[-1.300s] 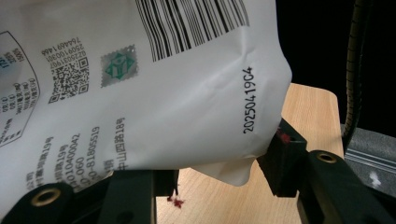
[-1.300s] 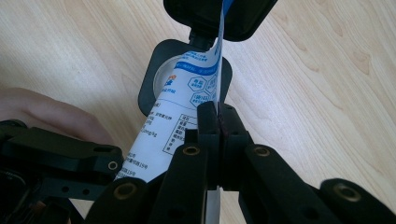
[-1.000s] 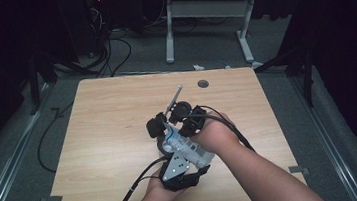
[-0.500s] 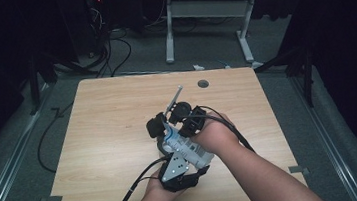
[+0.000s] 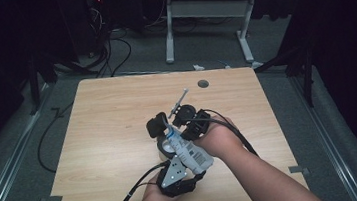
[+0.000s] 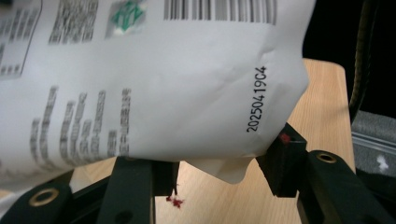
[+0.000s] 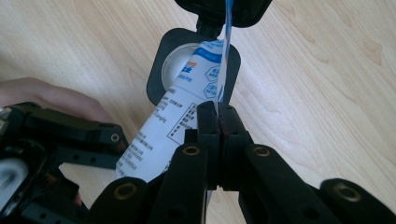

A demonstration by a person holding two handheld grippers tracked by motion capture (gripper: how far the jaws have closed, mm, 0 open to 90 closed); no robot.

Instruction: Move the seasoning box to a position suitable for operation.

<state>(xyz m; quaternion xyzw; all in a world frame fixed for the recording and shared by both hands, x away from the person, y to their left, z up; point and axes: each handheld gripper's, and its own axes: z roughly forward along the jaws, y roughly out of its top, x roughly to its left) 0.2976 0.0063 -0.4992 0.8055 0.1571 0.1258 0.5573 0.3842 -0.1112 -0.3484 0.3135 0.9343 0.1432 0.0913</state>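
Note:
A white pouch (image 5: 172, 136) with blue print and a barcode (image 6: 140, 84) is held between both grippers low over the wooden table (image 5: 108, 118). My left gripper (image 5: 181, 156) (image 6: 219, 172) is shut on the pouch's wide end, its pads pressing on both sides. My right gripper (image 5: 189, 124) (image 7: 218, 112) is shut on the pouch's thin flat edge, which rises blue between the jaws. The other end of the pouch (image 7: 187, 93) points into a black container (image 7: 161, 70) with its lid (image 7: 219, 9) flipped open. The left gripper (image 7: 70, 135) also shows at the left of the right gripper view.
A round hole (image 5: 203, 84) sits near the table's far edge. A thin metal rod (image 5: 179, 102) sticks up and away from the grippers. Cables (image 5: 131, 198) trail off the near edge. A desk frame (image 5: 169, 31) and floor cables stand beyond the table.

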